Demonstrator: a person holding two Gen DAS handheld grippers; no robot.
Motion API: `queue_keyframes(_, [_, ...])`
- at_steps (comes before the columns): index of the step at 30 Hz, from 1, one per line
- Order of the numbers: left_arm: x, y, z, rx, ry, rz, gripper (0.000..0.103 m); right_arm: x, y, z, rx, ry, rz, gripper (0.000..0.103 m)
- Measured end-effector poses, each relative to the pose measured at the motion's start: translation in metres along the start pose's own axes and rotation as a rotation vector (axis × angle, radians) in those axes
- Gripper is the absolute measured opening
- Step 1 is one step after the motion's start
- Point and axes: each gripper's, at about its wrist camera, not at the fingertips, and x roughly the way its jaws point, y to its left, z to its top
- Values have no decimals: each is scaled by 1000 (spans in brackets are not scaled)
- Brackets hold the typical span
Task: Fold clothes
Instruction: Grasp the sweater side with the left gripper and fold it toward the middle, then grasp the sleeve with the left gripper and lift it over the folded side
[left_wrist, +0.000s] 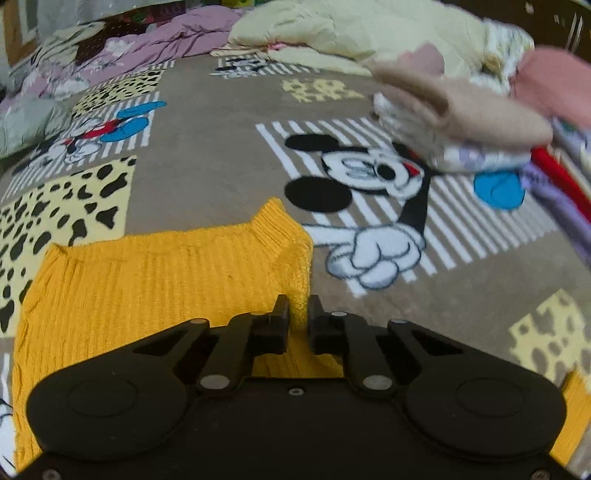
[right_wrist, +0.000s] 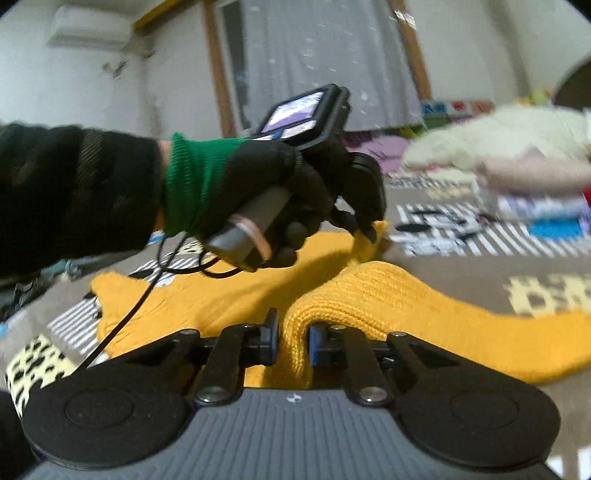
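Note:
A mustard-yellow ribbed knit sweater (left_wrist: 147, 280) lies on a cartoon-print blanket (left_wrist: 207, 177). My left gripper (left_wrist: 298, 314) is shut on a pinched fold at the sweater's right edge, near the collar. In the right wrist view the same sweater (right_wrist: 388, 299) spreads across the blanket, and my right gripper (right_wrist: 291, 332) is shut on a thick raised ridge of it. Beyond it, a gloved hand (right_wrist: 266, 184) holds the left gripper (right_wrist: 364, 230), whose tips touch the sweater's far corner.
A stack of folded clothes (left_wrist: 480, 125) sits at the right of the blanket, topped by a beige piece. Rumpled cream and purple bedding (left_wrist: 332, 29) lies at the back. A cable (right_wrist: 122, 325) trails from the hand-held device across the sweater.

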Motion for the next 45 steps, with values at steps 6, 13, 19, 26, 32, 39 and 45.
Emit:
queue_keyframes(6, [-13,36,-5,-65,-27,-31,9,8,29,3,-99,19,46,16])
queue_keyframes(13, [-9,67,-19,-104,-31,-51,9,23,51,0,-142,88,82,16])
queue_keyframes(19, [4,77,-28,-128,-32,-75,10,30,55,-2,-157,128,81,16])
queue_keyframes(26, [-3,84,-35,-158,-36,-56,24,31,56,-7,-187,154,87,16])
queue_keyframes(32, [-42,84,-56,-123,-89,-68,25,21,57,-9,-222,134,82,18])
queue_keyframes(39, [-75,58,-89,59,-132,-172,25,1,63,-16,-271,114,141,38])
queue_keyframes(45, [-70,49,-105,152,-71,-50,31,-18,62,-16,-274,98,155,43])
